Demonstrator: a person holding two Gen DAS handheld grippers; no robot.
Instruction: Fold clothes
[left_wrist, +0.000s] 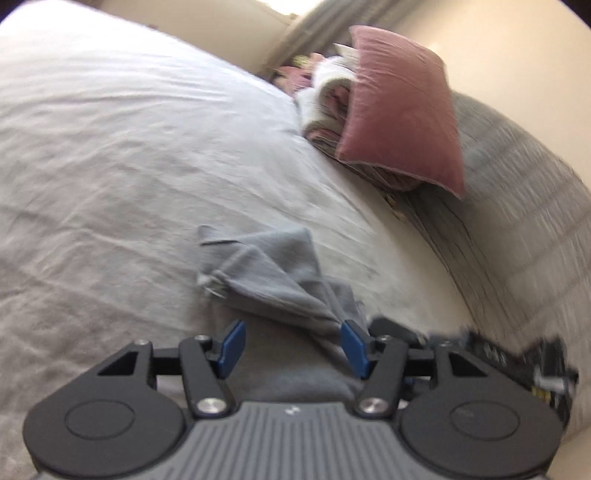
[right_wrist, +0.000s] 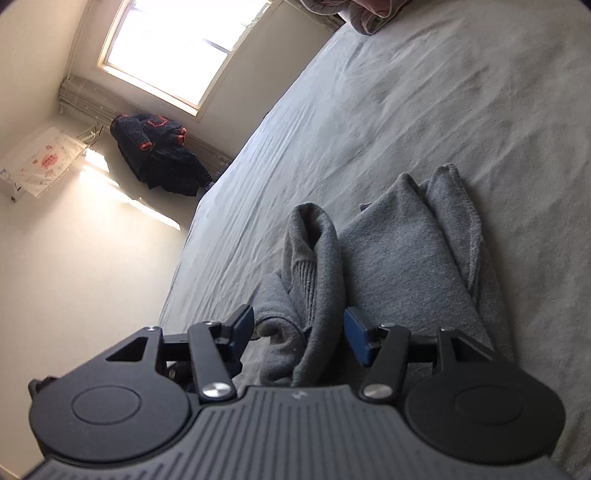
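A grey knit garment (left_wrist: 273, 269) lies bunched on the pale bedsheet (left_wrist: 110, 147). My left gripper (left_wrist: 291, 341) is open, its blue pads (left_wrist: 232, 343) wide apart, with grey cloth lying between and under them. In the right wrist view the same grey garment (right_wrist: 391, 251) lies in thick folds on the sheet (right_wrist: 424, 92). My right gripper (right_wrist: 301, 332) is open around a rolled fold of it, and the cloth runs between the blue pads (right_wrist: 356, 338) without being pinched.
A pink pillow (left_wrist: 399, 107) leans on folded bedding (left_wrist: 328, 110) at the head of the bed, with a grey quilt (left_wrist: 517, 192) beside it. The other gripper's black body (left_wrist: 517, 362) shows at lower right. A dark jacket (right_wrist: 159, 151) hangs below the window (right_wrist: 184, 48).
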